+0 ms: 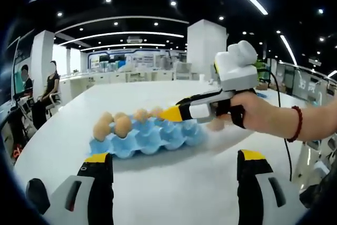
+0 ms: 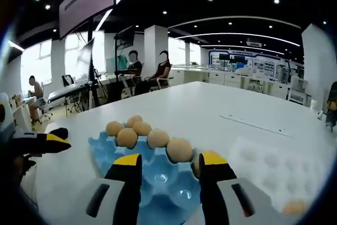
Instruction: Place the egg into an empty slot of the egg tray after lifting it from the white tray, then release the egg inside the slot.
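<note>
A blue moulded egg tray (image 2: 158, 175) sits on a wide white counter (image 2: 210, 109). Smooth tan eggs (image 2: 150, 135) sit in its far slots, and the near slots look empty and shiny.

In the right gripper view, the right tongs (image 2: 167, 169) hang just over the near part of the blue tray. Their yellow-tipped jaws stand apart with nothing between them. One tan egg (image 2: 179, 149) sits in a slot just past the jaw tips. To the right lies a white tray with round dips (image 2: 268, 169), and one more tan egg (image 2: 293, 206) rests at its near edge.

In the left gripper view, the left tongs (image 1: 174, 164) are spread wide and empty, back from the blue tray's near edge, with bare counter between. A hand (image 1: 258, 111) holds the right tongs over the tray's right side.

Bare counter lies all around the blue tray.
</note>
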### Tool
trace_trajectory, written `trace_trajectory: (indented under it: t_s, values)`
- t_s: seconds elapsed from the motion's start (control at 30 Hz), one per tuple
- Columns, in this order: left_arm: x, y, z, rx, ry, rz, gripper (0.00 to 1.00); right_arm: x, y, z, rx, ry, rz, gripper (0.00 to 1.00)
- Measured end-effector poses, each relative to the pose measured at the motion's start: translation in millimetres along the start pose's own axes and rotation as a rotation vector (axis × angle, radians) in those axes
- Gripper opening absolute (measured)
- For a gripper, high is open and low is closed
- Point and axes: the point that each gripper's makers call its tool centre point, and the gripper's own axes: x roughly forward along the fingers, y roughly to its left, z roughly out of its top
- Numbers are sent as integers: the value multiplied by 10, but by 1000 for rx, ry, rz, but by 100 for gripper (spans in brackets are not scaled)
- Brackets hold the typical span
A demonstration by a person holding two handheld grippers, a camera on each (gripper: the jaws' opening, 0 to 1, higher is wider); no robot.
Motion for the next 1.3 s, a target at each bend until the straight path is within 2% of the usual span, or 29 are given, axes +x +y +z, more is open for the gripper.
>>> trace_trajectory:
  t_s: [0.23,0.37,0.63,0.87,1.03,1.3]
  values:
    - [19,-1,-16,2,9,5,100,-130,-95,-48,10,10,-25,45]
    - [6,-2,-15,-3,4,3,100,-227,-156,-95,-19,17,-36,45]
    - [10,-53,-24,2,6,-1,100,-453,-276,-153,-28,-4,-57,45]
    - [42,-126,-35,7,13,-13,100,-601,-451,-232,11,-6,-85,45]
    - [54,-174,-34,11,12,-23,100,-685,-536,-259,4,-3,-102,45]
    - [79,-195,-19,18,14,-30,100,-846,-732,-277,49,-29,-142,45]
